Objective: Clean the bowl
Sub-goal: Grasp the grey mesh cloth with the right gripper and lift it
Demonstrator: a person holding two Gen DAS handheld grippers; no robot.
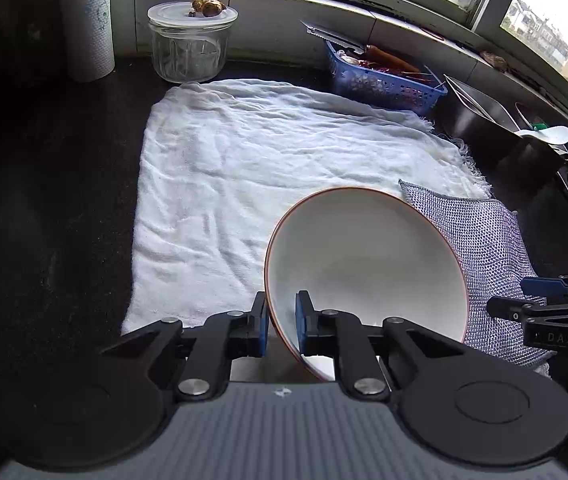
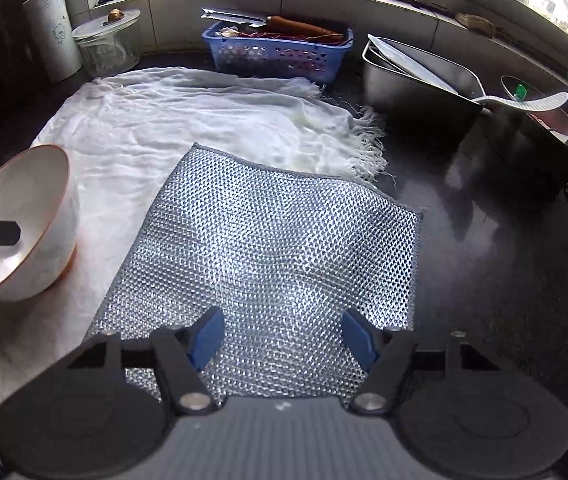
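A white bowl [image 1: 368, 264] with a thin red-brown rim is tilted on its side over the white towel [image 1: 243, 168]. My left gripper [image 1: 282, 322] is shut on the bowl's near rim, one pad inside and one outside. The bowl also shows at the left of the right wrist view [image 2: 23, 220], with a left finger in it. A silvery mesh dishcloth [image 2: 267, 248] lies flat, partly on the towel [image 2: 203, 120], partly on the dark counter. My right gripper [image 2: 284, 340] is open just above the cloth's near edge, holding nothing. It shows at the right edge of the left wrist view [image 1: 532, 300].
A blue basket [image 2: 279, 52] with a knife and utensils stands at the back. A glass jar [image 1: 189, 44] and a paper roll [image 1: 87, 20] stand back left. Steel containers [image 2: 424, 88] with a white spoon [image 2: 524, 102] stand at the right. The dark counter [image 2: 484, 260] surrounds the towel.
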